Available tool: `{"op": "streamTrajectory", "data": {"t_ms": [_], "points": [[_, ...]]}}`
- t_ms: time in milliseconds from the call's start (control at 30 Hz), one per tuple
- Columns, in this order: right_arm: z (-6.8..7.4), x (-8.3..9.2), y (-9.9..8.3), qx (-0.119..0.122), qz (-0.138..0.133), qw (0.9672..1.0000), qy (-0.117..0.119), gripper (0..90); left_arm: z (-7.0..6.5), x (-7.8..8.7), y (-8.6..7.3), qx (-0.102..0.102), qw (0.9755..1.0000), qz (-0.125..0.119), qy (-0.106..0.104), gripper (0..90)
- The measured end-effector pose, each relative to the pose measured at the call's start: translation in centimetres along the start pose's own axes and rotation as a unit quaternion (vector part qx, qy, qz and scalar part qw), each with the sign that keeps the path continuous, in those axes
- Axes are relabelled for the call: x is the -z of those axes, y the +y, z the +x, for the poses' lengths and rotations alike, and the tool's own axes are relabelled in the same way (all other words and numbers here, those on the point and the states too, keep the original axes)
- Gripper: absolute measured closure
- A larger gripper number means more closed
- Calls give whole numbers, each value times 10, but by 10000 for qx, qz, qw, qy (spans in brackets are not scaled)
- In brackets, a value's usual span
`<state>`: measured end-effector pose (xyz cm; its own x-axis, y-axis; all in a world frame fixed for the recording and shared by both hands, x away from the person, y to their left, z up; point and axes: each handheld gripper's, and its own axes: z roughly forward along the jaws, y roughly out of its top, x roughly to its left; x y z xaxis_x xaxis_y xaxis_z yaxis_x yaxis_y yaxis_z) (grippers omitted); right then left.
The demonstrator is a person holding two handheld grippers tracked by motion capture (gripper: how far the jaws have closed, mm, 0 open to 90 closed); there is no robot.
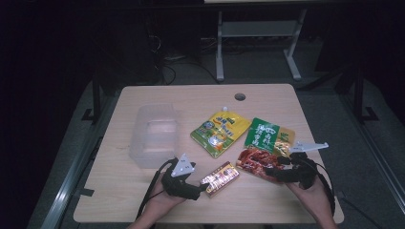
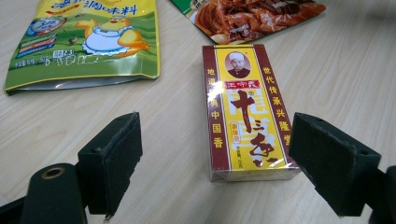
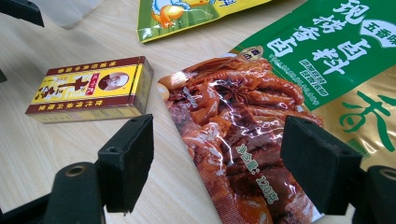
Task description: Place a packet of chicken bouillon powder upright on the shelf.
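While both claws point(image 1: 203, 187) point(image 1: 282, 164) gape empty, packets lie on the pale wooden table point(image 1: 267, 200) in a dark room

A clear plastic container point(image 1: 155, 136) is seen at the worktop's point(image 1: 143, 195) nine o'clock side, a yellow-green spouted pouch point(image 1: 220, 132) lies near the centre, a round cable hole point(image 1: 239, 97) is cut toward twelve o'clock, and a grey metal frame point(image 1: 258, 43) stands on the floor beyond.

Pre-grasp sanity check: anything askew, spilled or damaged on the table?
Nothing stands out. The spice box, yellow pouch and green-red pouch lie flat and intact; the clear bin stands upright. No spills.
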<state>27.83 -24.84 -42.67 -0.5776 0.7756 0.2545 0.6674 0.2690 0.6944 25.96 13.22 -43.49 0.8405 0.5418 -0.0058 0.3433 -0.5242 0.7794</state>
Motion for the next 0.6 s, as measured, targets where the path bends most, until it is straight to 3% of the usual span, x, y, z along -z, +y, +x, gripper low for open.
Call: {"op": "streamTrajectory", "data": {"t_ms": [400,600], "points": [[-1,2,1,-105,-38,9999,35,222,-2,3,5,-1,10000,-67,16,194],[1,0,6,-94,-78,9999,57,207,1,3,17,-7,9999,-132,106,221]]}}
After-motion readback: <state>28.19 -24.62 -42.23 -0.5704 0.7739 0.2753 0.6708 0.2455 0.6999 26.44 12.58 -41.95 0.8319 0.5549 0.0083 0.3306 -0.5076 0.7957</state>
